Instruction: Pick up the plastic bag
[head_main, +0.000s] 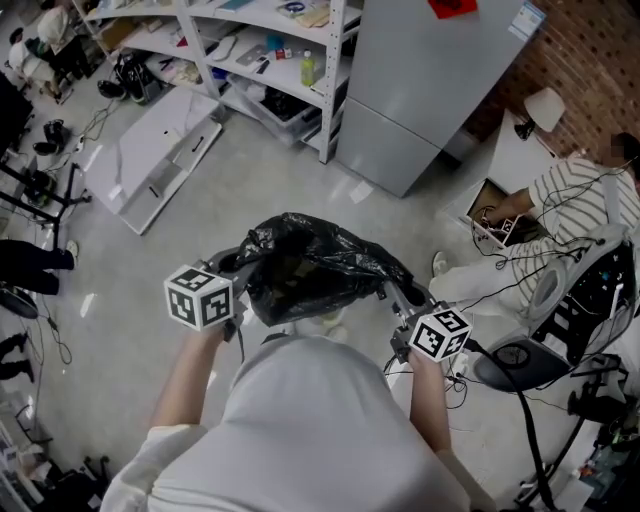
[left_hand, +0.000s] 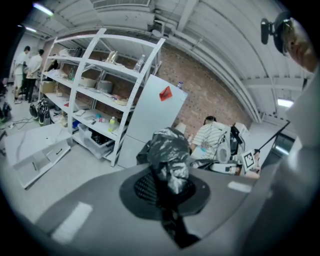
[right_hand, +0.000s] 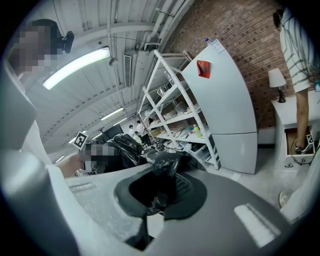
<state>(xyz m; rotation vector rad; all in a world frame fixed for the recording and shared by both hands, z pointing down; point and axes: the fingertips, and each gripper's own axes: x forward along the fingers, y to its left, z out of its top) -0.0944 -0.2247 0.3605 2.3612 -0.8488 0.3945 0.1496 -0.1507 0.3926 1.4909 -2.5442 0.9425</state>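
Even, fairly bright overhead light is given throughout. A ceiling tube (right_hand: 77, 67) is blown out to white in the right gripper view. Only faint, soft shadows are cast on the pale floor (head_main: 130, 300). Grey glare is shown on the folds of the black plastic bag (left_hand: 170, 150). Both gripper views are bent by fisheye distortion and vignetted black at the corners; the nearest foreground is blurred.

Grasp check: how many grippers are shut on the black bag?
2: the left gripper pinches the plastic bag at its left edge, the right gripper at its right edge. Neither is hidden.
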